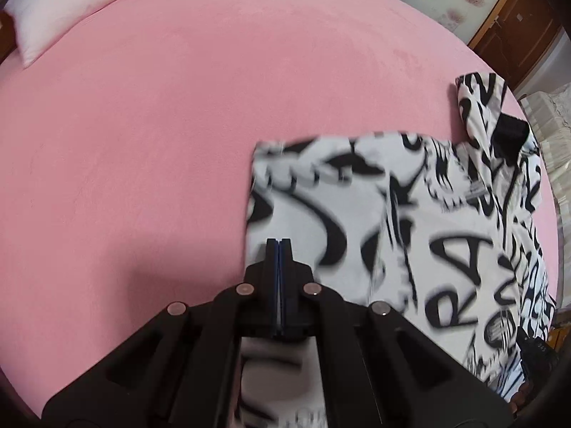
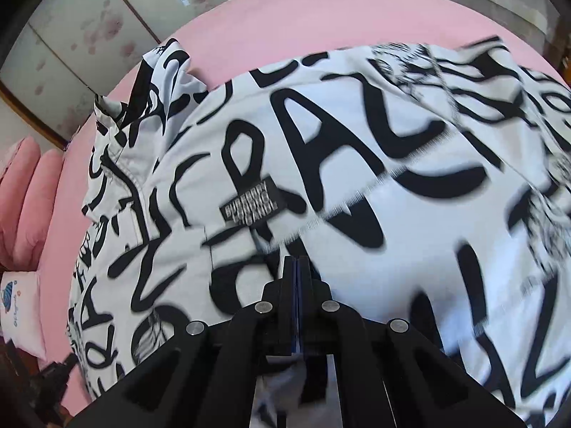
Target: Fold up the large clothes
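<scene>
My left gripper (image 1: 279, 240) is clenched empty above the near corner of the black-and-white printed shirt (image 1: 392, 221) lying on the pink bed (image 1: 142, 142); my right gripper (image 2: 297, 258) is clenched empty too, over its middle. Dragging closed tips across could ruck the flattened panel.

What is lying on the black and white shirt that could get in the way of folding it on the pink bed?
Nothing visible does. The shirt lies spread on the pink bed with nothing on top of it. The pillow sits far off at the bed's edge. Both the left gripper and right gripper are shut right above the fabric.
</scene>
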### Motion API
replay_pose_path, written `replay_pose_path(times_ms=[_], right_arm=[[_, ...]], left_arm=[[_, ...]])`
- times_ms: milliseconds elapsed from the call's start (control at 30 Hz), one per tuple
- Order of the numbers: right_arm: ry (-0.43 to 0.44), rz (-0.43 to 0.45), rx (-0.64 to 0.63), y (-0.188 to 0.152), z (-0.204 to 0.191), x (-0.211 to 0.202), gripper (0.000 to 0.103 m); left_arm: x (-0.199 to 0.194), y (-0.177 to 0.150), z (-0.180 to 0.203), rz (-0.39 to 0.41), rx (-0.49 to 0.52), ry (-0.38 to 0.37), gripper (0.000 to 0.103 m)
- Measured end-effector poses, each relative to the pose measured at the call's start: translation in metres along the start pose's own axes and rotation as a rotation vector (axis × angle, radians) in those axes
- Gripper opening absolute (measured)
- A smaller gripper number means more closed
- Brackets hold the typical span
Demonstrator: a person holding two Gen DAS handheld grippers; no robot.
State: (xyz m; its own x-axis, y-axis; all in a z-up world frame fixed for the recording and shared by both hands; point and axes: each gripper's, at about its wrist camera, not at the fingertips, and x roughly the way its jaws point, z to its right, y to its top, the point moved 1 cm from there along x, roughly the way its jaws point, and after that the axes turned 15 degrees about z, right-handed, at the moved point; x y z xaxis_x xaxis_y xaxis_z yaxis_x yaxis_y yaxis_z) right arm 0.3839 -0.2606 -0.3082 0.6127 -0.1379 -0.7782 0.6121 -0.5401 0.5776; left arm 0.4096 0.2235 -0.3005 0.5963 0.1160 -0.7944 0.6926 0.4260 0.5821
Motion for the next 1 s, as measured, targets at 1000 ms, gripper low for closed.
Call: replay_pose_path(times_ms=[1000], right_arm=[[0.059, -0.244, 0.473, -0.13, 0.142, -0.161, 0.018]], left_arm=[[-0.176, -0.187, 0.153, -0.407, 0.43, -0.316, 0.001]])
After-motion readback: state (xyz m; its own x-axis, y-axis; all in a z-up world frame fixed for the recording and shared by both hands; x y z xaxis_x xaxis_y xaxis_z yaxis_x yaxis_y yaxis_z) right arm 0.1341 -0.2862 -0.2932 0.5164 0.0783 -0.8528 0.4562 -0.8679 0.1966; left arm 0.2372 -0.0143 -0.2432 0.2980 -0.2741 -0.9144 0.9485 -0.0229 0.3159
